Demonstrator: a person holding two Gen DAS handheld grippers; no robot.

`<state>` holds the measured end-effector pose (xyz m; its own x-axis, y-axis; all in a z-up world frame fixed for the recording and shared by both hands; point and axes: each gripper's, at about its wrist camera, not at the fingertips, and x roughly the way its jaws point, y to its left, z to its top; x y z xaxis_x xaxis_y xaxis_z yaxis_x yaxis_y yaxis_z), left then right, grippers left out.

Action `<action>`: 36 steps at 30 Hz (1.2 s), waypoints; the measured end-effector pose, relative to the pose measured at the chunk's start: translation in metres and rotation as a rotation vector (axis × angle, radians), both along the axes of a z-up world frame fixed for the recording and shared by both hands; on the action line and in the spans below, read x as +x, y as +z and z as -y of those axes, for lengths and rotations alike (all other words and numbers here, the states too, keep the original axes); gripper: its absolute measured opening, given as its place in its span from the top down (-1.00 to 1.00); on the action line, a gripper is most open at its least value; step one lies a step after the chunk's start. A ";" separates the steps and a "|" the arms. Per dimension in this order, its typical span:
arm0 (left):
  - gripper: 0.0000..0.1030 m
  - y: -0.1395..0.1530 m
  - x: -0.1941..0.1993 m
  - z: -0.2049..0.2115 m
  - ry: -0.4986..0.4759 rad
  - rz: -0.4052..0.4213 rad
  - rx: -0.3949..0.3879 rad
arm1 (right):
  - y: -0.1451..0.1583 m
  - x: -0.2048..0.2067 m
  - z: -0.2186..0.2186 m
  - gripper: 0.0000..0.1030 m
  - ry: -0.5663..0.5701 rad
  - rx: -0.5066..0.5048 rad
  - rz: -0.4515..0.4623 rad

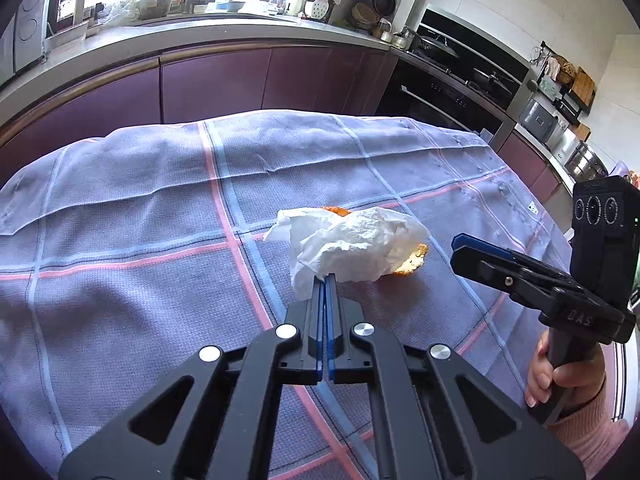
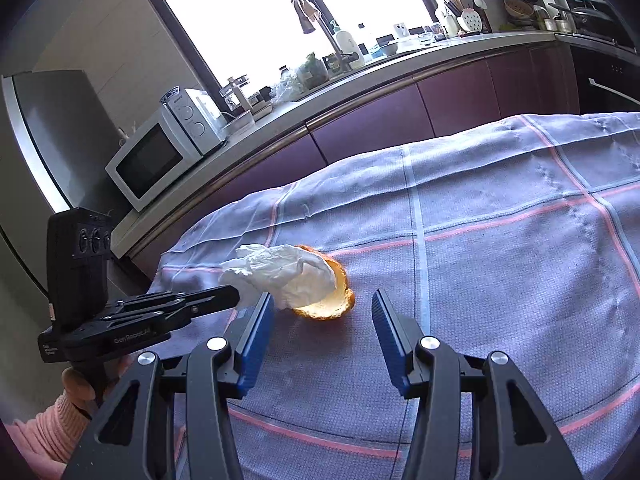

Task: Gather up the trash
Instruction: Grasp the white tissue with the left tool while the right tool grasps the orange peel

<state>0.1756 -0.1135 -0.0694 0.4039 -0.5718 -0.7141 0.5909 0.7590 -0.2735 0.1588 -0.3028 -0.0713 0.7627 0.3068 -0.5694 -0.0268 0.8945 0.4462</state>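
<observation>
Tissue (image 1: 352, 246), white and crumpled, is seen in the left wrist view lying on the cloth-covered surface (image 1: 120, 208), draped over an orange peel (image 1: 414, 261) of which only the edges show. The left tool (image 1: 324, 280) is closed flat, with a near corner of the tissue pinched between its blue pads. The right tool (image 1: 466, 250) is seen at the right of the frame, near the peel but apart from it, gripped by a hand (image 1: 560, 376) in a pink sleeve.

From the right wrist view, the right tool (image 2: 322, 304) is noted standing partly open with nothing between its fingers; the orange peel (image 2: 326, 306) lies just ahead of the gap, pale hollow side up, and is not touched. The tissue (image 2: 280, 274) covers the peel's far half. The left tool (image 2: 224, 298) reaches in from the left to the tissue's edge.

Progress is judged early: one grasp on the tissue is made, nothing is lifted clear, and no bin or bag is seen in either view. Remaining: peel to be grasped, both items to be carried off and dropped.
</observation>
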 end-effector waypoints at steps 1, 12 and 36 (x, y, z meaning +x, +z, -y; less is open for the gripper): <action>0.98 0.002 -0.002 -0.003 0.000 0.006 -0.007 | 0.000 0.001 0.001 0.06 -0.003 0.001 -0.002; 0.98 0.013 -0.030 -0.055 0.019 0.025 -0.022 | -0.006 0.021 -0.006 0.06 0.007 -0.025 -0.064; 0.08 0.000 -0.028 -0.077 0.116 0.081 0.076 | -0.020 0.056 -0.017 0.63 0.050 -0.014 -0.162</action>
<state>0.1479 -0.0362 -0.0689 0.5224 -0.4633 -0.7159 0.5159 0.8402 -0.1672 0.2149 -0.2858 -0.0911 0.6445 0.3335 -0.6880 -0.0004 0.9000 0.4359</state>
